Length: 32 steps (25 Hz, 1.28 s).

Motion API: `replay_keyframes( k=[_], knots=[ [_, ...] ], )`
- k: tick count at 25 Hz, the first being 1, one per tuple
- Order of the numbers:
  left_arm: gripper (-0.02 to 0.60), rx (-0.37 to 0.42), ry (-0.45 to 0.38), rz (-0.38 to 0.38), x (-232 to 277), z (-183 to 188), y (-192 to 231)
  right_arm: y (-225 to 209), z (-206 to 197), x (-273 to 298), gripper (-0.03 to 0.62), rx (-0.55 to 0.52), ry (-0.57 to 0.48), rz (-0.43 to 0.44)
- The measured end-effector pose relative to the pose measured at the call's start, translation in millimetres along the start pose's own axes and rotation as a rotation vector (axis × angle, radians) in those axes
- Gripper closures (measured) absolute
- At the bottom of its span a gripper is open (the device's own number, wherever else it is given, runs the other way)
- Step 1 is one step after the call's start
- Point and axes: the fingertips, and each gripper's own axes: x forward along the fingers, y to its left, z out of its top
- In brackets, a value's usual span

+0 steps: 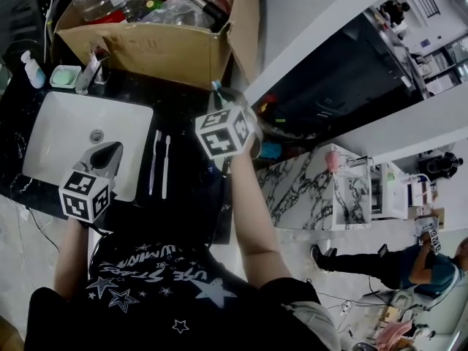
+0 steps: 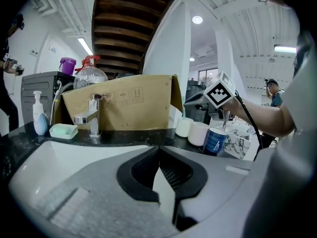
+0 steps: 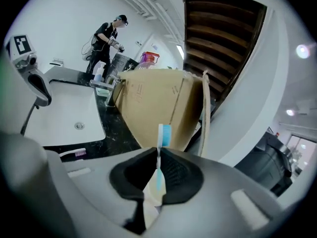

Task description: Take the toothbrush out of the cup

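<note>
Right claw [image 3: 158, 151] of mine is pinched on the blue toothbrush [image 3: 159, 175], bristles up, just above the blue cup [image 2: 215, 140] at the frame's right, so the grasp is done and I judge only lifting it clear remains; my left claw [image 2: 158, 148] rests closed, empty.

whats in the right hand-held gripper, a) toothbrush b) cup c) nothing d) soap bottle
a: the right hand-held gripper is shut on a toothbrush, whose blue head sticks up past the jaws.
</note>
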Motion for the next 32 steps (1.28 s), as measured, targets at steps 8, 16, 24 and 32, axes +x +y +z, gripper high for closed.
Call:
replay_keyframes(
  k=[8, 16, 24, 32],
  knots=[
    [0.571, 0.014, -0.009, -0.048, -9, 0, -4, -6, 40, -51, 0.566, 0.015, -0.106, -0.058],
    [0.571, 0.031, 0.009, -0.113, -21, -9, -4, 23, 59, -90, 0.566, 0.129, -0.171, 0.007],
    [0.571, 0.045, 0.028, -0.196, -25, -20, -6, 65, 33, -103, 0.566, 0.317, -0.074, 0.160],
    [0.571, 0.053, 0.042, -0.267, -24, -28, -8, 110, -2, -102, 0.566, 0.378, 0.085, 0.298]
  ],
)
